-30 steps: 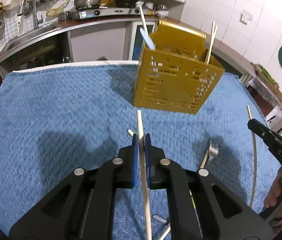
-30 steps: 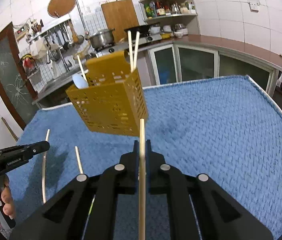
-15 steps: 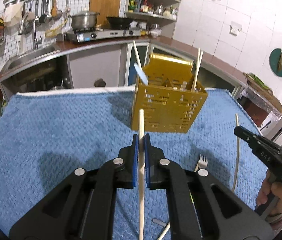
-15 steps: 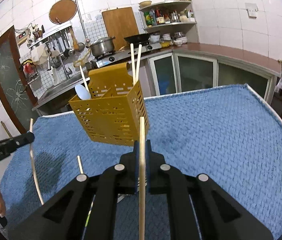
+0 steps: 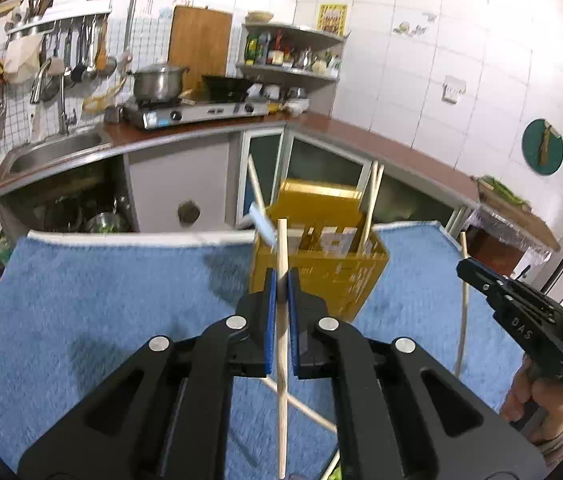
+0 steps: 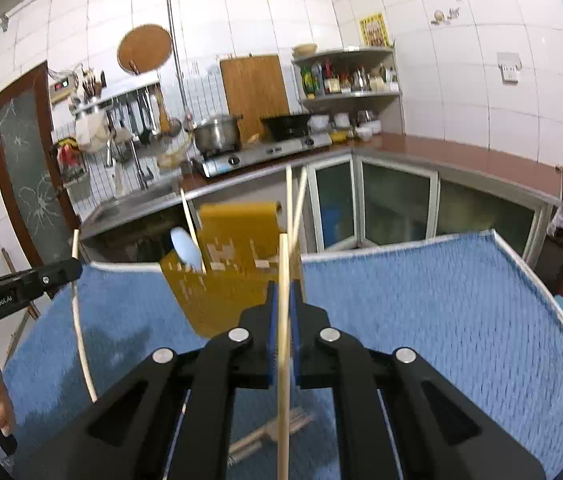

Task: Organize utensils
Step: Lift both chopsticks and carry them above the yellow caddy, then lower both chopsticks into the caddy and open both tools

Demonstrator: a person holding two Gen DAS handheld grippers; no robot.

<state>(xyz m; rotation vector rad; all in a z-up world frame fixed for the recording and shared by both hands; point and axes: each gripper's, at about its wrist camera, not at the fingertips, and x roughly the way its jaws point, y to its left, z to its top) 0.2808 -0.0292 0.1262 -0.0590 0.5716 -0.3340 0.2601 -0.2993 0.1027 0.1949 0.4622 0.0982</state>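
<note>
You're holding one chopstick in each gripper. Left gripper (image 5: 280, 280) is clamping its chopstick (image 5: 281, 360) mid-shaft between the blue pads, stick standing near upright. Right gripper (image 6: 282, 300) is doing the same with the second chopstick (image 6: 283, 360). Both are sitting in the air above the blue towel (image 5: 101, 300) covering the tabletop, just short of the yellow utensil caddy (image 5: 321, 272).

The caddy is standing upright at the far middle of the towel, already carrying a pair of chopsticks (image 5: 371, 204) on its right side, a single stick and a pale blue spoon (image 6: 185, 246) on its left.

My read: you're in the transport step, pick done, drop pending. Next move calls for bringing each lower tip over the caddy's open top, preferably the compartment with the existing pair, then lowering before letting go. Watch for sticks colliding with each other or catching the rim.

More chopsticks (image 5: 301, 404) and a fork (image 6: 269, 432) are lying on the towel below the grippers, waiting.
</note>
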